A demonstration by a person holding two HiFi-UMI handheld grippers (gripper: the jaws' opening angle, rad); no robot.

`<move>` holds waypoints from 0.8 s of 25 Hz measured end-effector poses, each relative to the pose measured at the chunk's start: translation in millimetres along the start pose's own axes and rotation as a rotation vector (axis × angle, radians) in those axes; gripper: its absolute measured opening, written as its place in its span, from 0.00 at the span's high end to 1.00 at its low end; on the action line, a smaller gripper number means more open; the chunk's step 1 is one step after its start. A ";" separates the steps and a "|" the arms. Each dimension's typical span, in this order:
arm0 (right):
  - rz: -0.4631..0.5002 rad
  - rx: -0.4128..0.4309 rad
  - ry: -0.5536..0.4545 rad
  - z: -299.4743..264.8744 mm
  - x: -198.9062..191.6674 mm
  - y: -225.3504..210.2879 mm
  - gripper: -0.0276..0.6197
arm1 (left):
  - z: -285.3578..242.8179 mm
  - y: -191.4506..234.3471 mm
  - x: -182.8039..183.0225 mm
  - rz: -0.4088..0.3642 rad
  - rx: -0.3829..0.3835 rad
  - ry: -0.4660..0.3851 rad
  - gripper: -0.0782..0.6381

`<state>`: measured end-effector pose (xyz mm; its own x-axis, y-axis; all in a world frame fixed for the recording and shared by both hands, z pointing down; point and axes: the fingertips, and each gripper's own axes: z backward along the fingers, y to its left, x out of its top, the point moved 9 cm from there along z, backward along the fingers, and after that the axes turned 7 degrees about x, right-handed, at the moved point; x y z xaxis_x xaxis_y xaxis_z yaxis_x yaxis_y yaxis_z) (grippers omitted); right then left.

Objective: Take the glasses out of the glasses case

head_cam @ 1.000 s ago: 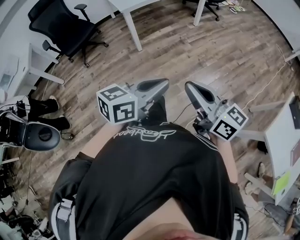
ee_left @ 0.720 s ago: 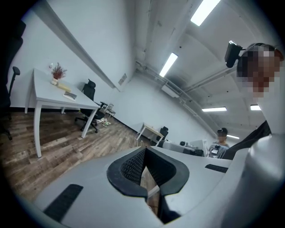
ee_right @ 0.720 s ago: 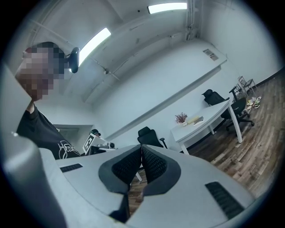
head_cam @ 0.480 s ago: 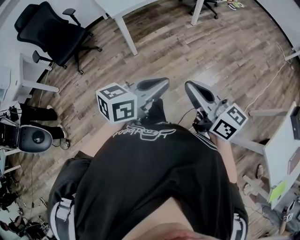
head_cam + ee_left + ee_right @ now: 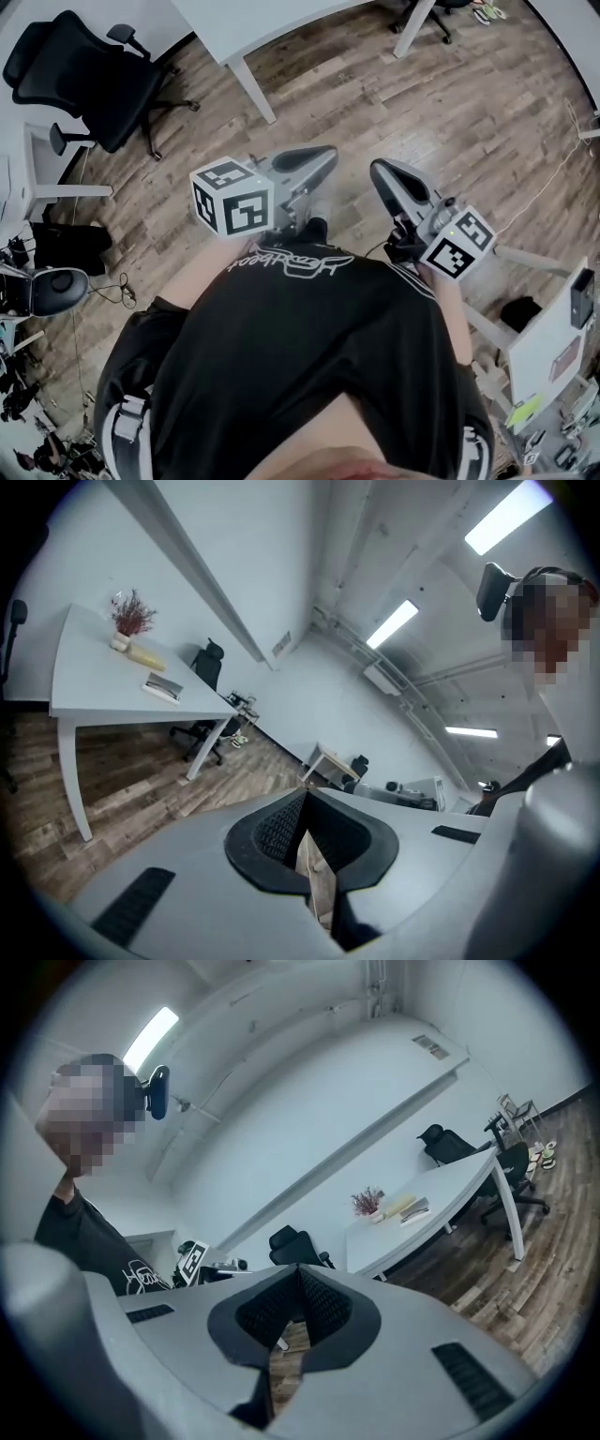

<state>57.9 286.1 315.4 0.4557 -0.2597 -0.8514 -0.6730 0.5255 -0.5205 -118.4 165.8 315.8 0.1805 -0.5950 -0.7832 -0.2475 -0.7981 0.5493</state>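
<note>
No glasses or case can be told for sure. In the head view both grippers are held up in front of the person's black shirt, above the wooden floor. My left gripper (image 5: 314, 157) (image 5: 302, 799) has its jaws together with nothing between them. My right gripper (image 5: 386, 176) (image 5: 298, 1274) is likewise shut and empty. Both gripper views look across the room at a white table (image 5: 94, 682) (image 5: 441, 1199). On it stand a small plant (image 5: 131, 616) (image 5: 367, 1202) and a flat grey object (image 5: 164, 688) (image 5: 412, 1208), too small to identify.
A white table's corner and leg (image 5: 248, 61) lie ahead at the top of the head view. A black office chair (image 5: 84, 66) stands at the upper left. Cables and equipment (image 5: 47, 281) sit at the left edge, and another white desk (image 5: 553, 337) at the right.
The floor has slid through the head view as the person moves forward; the white table fills more of the top. Both grippers stay shut in the same pose.
</note>
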 end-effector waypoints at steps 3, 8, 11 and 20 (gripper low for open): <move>-0.003 0.014 0.018 -38.1 23.7 -38.6 0.94 | -17.5 40.2 34.0 0.009 0.013 -0.009 0.88; -0.026 0.052 0.024 -93.0 50.0 -86.9 0.94 | -28.6 95.7 74.7 0.026 0.037 -0.024 0.88; -0.016 0.073 0.024 -121.7 60.7 -102.7 0.94 | -28.1 124.5 92.3 0.031 0.051 -0.036 0.88; 0.062 0.082 0.116 -158.5 62.0 -116.0 0.94 | -24.8 161.4 99.6 0.053 0.057 -0.068 0.88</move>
<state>71.9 80.6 312.8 0.3409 -0.3142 -0.8860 -0.6457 0.6068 -0.4636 -116.7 -24.6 333.6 0.1009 -0.6264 -0.7729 -0.3088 -0.7582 0.5742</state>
